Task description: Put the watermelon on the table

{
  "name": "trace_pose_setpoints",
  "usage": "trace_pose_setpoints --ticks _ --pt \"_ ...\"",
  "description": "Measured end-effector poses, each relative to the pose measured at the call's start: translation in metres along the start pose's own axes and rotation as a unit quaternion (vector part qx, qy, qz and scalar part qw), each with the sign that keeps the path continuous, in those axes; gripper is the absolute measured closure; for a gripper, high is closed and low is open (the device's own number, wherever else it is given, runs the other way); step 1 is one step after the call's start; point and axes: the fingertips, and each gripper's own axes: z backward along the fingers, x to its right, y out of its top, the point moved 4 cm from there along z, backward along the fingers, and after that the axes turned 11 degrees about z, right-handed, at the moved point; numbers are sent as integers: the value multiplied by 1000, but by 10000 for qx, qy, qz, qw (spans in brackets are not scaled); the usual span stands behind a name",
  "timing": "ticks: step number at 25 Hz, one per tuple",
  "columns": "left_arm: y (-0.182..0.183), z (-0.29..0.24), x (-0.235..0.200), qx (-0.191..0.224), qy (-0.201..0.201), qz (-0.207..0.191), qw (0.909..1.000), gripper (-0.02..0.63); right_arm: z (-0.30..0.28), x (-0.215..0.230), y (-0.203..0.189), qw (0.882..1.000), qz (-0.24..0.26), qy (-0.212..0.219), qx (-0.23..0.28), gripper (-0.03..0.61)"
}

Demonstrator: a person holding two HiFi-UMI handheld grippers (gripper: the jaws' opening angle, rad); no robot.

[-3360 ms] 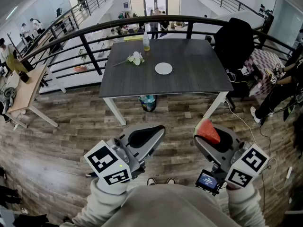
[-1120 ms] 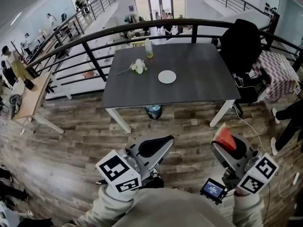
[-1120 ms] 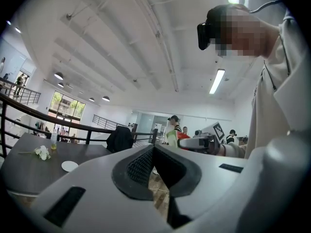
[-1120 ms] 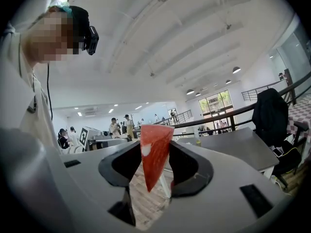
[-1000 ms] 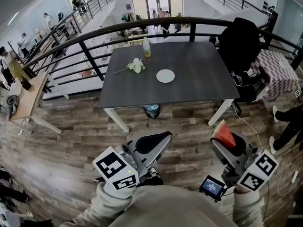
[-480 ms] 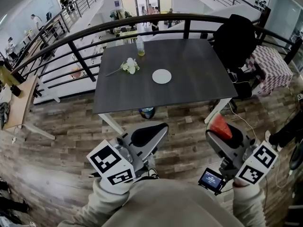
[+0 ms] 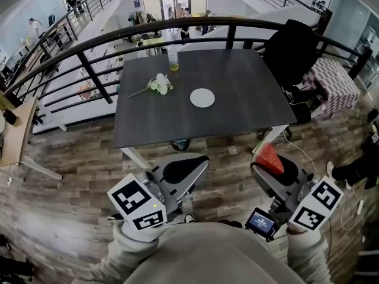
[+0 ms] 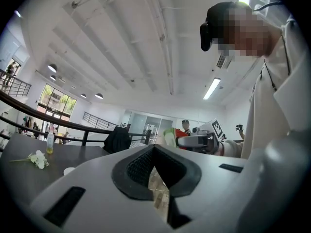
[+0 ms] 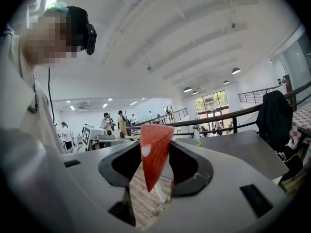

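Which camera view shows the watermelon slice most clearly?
The right gripper view: the watermelon slice fills the centre, red and wedge-shaped, clamped between the jaws of the right gripper. The head view shows it small, from above. The left gripper view shows it only far off and tiny.

The head view looks steeply down from above, the left gripper (image 7: 197, 163) and right gripper (image 7: 265, 160) close below, the table (image 7: 237, 93) farther ahead. Each gripper view looks about level along its jaws, sharing table and opposite gripper.
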Motion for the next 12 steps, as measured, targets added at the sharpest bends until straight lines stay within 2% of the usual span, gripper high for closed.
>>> trace_pose_setpoints --ticks 6,12 --pt "-4 8 -8 -35 -24 87 10000 611 -22 -2 4 9999 11 135 -67 391" --pt "3 17 -23 106 327 88 9994 611 -49 6 8 9987 37 494 -97 391"
